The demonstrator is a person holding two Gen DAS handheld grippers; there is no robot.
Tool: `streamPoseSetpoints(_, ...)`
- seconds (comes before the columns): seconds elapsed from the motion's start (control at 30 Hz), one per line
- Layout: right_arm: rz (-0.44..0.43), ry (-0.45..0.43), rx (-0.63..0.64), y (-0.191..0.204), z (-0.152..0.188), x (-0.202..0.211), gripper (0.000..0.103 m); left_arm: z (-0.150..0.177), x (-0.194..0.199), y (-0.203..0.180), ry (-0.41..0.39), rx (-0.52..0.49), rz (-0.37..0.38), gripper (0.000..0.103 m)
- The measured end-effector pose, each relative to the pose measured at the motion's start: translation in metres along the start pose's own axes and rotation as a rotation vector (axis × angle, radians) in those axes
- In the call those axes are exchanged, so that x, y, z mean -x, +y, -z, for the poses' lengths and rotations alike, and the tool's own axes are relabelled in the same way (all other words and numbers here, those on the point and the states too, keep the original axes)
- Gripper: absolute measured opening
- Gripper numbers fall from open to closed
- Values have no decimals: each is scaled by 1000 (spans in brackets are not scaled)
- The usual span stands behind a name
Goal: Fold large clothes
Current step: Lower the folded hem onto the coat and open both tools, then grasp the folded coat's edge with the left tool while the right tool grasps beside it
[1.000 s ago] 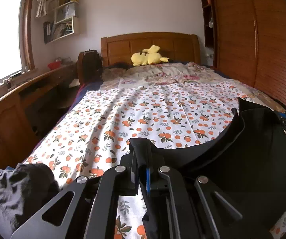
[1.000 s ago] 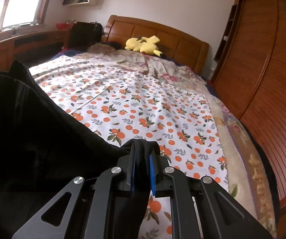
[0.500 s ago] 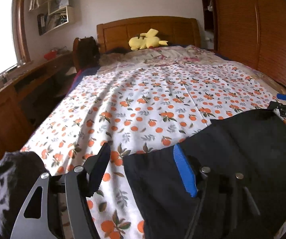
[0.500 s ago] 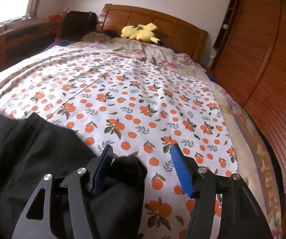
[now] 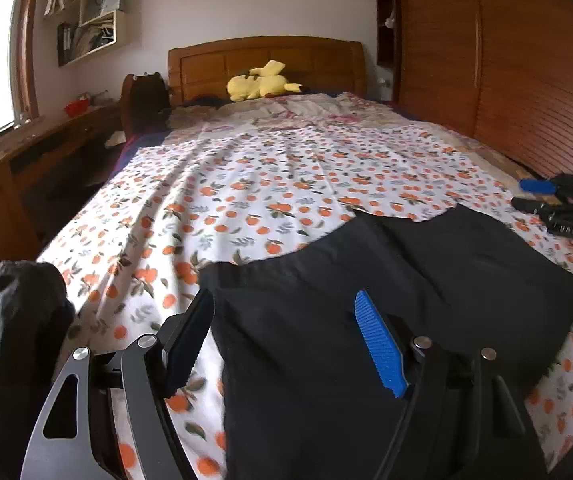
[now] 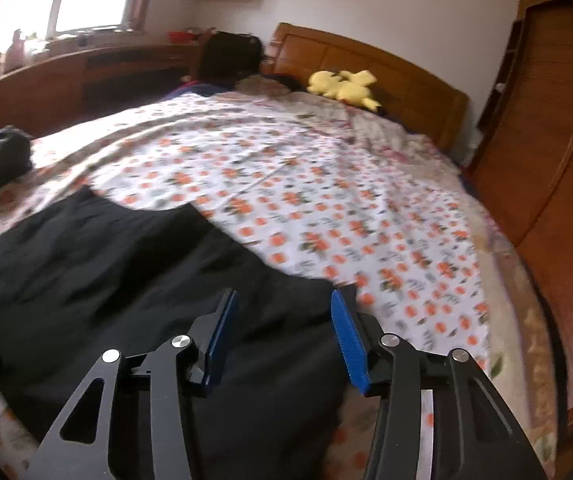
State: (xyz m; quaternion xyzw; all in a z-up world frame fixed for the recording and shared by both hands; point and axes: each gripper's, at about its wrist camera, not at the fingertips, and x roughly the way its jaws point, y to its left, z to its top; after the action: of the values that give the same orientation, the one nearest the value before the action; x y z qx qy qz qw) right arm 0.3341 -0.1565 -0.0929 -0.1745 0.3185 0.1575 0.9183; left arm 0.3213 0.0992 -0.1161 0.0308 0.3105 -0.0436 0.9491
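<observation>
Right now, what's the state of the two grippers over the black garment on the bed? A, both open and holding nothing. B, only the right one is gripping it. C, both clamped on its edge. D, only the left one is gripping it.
A: the left gripper and right gripper both show spread fingers with a clear gap, and the black garment lies flat on the floral bedsheet, unpinched.

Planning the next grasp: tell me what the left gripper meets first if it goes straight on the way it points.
Most likely the black garment: the left gripper, jaws open, points low across it toward the floral bedsheet. Depth is unclear, so it might skim over the cloth.
</observation>
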Motion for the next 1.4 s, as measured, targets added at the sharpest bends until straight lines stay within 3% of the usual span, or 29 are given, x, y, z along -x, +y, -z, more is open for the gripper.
streamPoseSetpoints(0.27, -98, 50, 6, 48, 43, 16, 41, 25, 31, -22, -8, -12, 31, 75)
streamPoseSetpoints(0.57, -33, 135, -50, 28, 87, 9, 38, 49, 45, -34, 13, -12, 59, 75)
streamPoseSetpoints(0.7, -73, 191, -79, 24, 112, -12, 39, 55, 47, -36, 21, -6, 61, 75)
streamPoseSetpoints(1.0, 2, 125, -88, 33, 102, 20, 39, 73, 56, -34, 39, 16, 62, 75)
streamPoseSetpoints(1.4, -197, 22, -93, 102, 75, 35, 39, 101, 55, -26, 88, 42, 40, 75)
